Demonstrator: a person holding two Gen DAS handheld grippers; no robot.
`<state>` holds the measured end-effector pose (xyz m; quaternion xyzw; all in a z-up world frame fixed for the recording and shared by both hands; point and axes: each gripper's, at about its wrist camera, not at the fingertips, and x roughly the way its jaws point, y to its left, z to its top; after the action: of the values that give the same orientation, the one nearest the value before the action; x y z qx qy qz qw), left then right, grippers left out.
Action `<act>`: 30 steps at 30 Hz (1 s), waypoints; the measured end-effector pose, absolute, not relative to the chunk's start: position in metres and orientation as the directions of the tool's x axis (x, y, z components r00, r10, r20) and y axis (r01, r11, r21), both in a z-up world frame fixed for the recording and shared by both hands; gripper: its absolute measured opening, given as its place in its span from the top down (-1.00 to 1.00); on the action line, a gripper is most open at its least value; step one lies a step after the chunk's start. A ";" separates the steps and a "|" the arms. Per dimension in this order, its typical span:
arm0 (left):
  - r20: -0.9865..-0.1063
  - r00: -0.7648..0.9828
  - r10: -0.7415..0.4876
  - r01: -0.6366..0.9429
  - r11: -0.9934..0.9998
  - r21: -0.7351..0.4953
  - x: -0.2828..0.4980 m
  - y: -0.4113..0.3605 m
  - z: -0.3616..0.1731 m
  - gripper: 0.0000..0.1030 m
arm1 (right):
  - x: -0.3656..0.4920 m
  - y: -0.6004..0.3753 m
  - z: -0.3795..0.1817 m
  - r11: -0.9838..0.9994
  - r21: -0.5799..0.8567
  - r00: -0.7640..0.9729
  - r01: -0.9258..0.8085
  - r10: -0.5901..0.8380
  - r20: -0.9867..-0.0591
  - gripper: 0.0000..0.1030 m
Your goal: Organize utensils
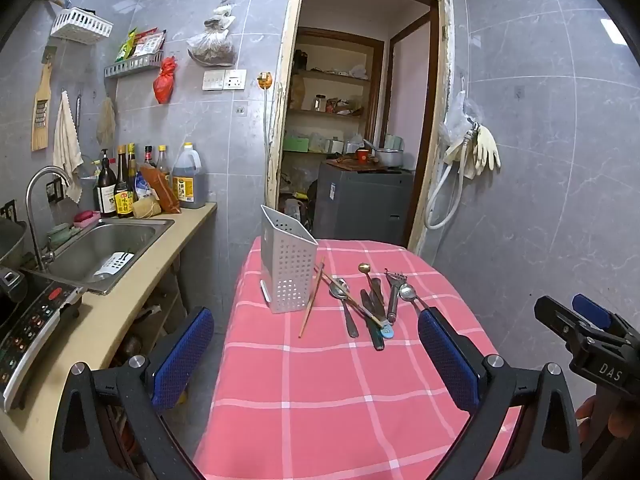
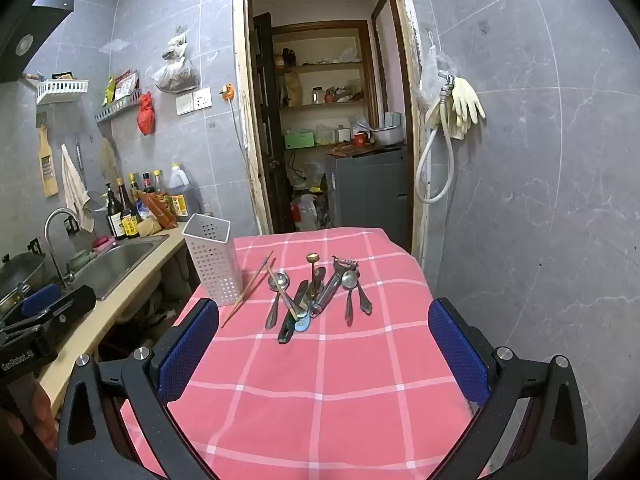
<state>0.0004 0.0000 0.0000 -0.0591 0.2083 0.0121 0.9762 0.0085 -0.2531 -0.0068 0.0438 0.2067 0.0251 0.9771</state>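
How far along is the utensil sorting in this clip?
Nothing looks done: the white perforated plastic holder shows nothing inside. Nothing is in hand: left gripper and right gripper are open. Left: the metal utensils pile and wooden chopsticks on the pink checked tablecloth.

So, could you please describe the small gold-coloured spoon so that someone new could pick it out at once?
Start at the table with the pink checked cloth and find the white perforated holder at its far left. To the holder's right lies a heap of utensils; the gold spoon sits at its far edge, bowl toward the doorway. It is the only brass-coloured piece among silver and dark ones.
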 end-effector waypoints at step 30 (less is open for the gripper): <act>-0.402 0.916 0.000 -0.050 0.992 -0.116 -0.001 0.007 -0.005 -1.00 | 0.010 -0.252 -0.008 0.994 0.101 0.913 -0.030 0.069 -0.401 -0.98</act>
<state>-0.0006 0.0071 -0.0050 -0.0622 0.2048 0.0128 0.9767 0.0104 -0.2516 -0.0082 0.0465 0.2065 0.0253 0.9770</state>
